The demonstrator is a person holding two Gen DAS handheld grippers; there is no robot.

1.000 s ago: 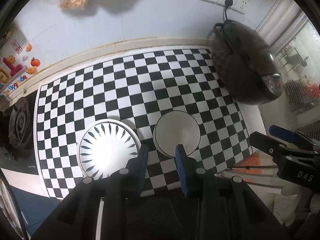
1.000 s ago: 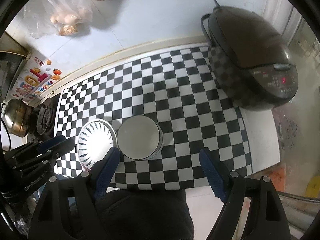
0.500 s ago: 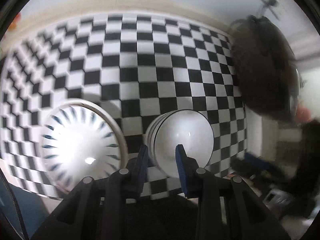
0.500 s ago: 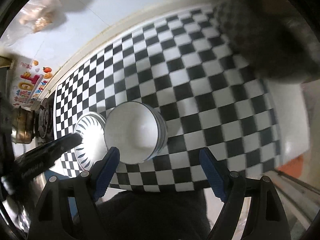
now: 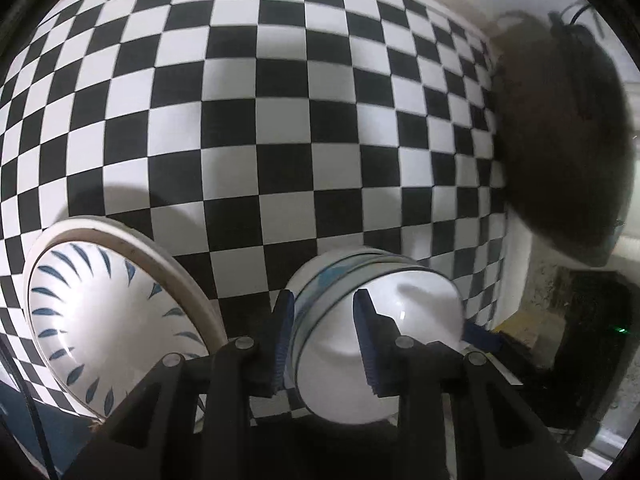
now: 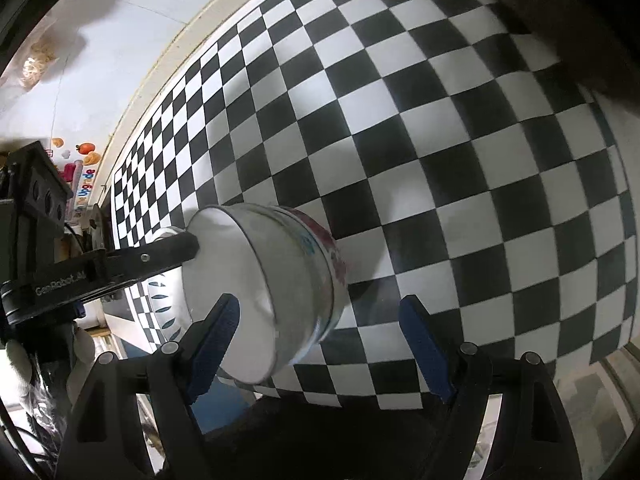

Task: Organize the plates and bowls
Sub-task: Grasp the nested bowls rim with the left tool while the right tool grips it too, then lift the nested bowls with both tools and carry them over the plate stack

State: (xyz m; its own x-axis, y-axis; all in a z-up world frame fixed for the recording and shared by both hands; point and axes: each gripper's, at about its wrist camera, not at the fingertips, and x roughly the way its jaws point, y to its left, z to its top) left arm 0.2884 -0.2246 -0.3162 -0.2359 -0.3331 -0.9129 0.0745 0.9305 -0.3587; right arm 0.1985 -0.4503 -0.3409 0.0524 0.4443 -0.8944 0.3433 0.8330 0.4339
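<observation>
Centrally, the left gripper [image 5: 322, 336] is set astride the near wall of a stack of white ceramic bowls [image 5: 384, 320], one blue pad [image 5: 366, 340] inside and one outside; the jaws are narrow, and whether the pads press cannot be told. The right gripper [image 6: 320, 344] is held wide apart, nothing grasped, one finger over the bowl stack's rim [image 6: 256, 288]. A white plate with blue leaf marks [image 5: 108, 320] is seen in full only by the left wrist, just beside the bowls on the black-and-white chequered mat [image 5: 280, 120]; a dark rounded cooker [image 5: 560, 140] is shown there too. "GenRobot" [image 6: 60, 280] lettering and an "Upgrade" sticker [image 6: 84, 188] are recorded only by the right wrist.
</observation>
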